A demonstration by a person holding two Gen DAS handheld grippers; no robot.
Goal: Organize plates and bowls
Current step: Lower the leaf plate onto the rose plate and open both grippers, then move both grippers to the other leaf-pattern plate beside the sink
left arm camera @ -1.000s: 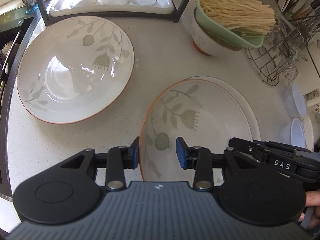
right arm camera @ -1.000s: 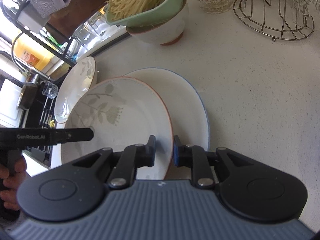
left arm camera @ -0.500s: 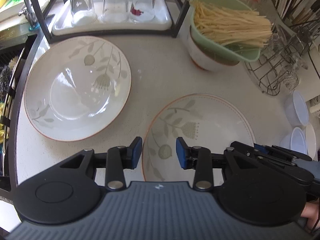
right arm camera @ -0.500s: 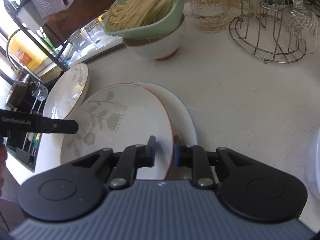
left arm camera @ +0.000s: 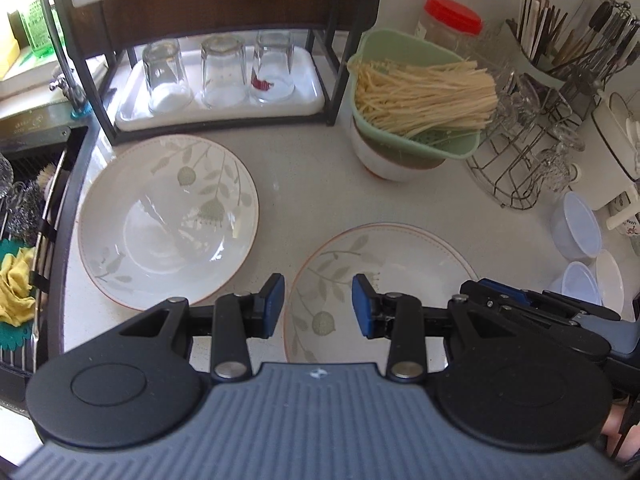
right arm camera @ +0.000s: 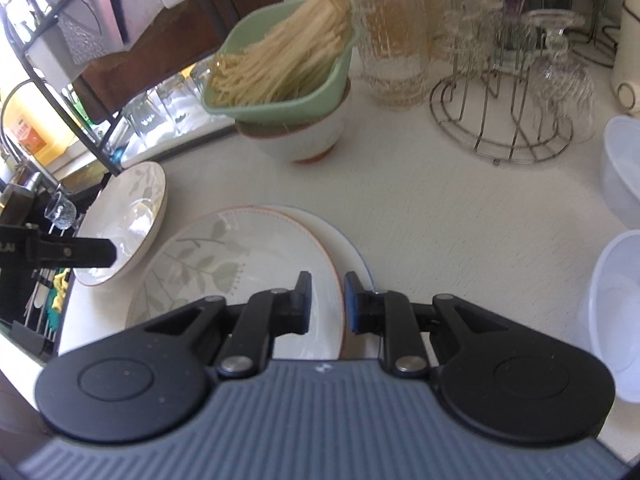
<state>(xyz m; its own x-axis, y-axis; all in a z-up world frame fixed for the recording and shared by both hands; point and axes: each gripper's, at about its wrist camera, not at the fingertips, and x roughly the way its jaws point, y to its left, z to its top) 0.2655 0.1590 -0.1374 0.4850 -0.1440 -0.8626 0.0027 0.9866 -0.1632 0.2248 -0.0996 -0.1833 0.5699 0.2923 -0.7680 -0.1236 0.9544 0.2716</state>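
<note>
1. White plates with pale green leaves sit on the speckled white table (left arm camera: 320,184).
2. One round leaf plate with an orange rim (right arm camera: 248,264) is held by the right claw (right arm camera: 325,304). Its two blue-padded sides are clamped on the near edge of that plate.
3. This held plate rests partly on top of a plain white plate with a blue rim (right arm camera: 352,252), which peeks out on the right.
4. A second leaf plate, deeper like a bowl (left arm camera: 168,220), lies flat to the left, near the dish rack by the sink (left arm camera: 24,240).
5. Left claw (left arm camera: 318,305) hangs above the held plate. Its sides stand apart and nothing is between them.
6. From the right claw, the deep plate lies off to the left, past the left claw. The left hand is nearer to it.
7. I think the next job is to stack the matching plates. To do that, the held plate has to go left and land flat in the deep one.
8. A white bowl under a green strainer of dry noodles (left arm camera: 416,96) stands farther back.
</note>
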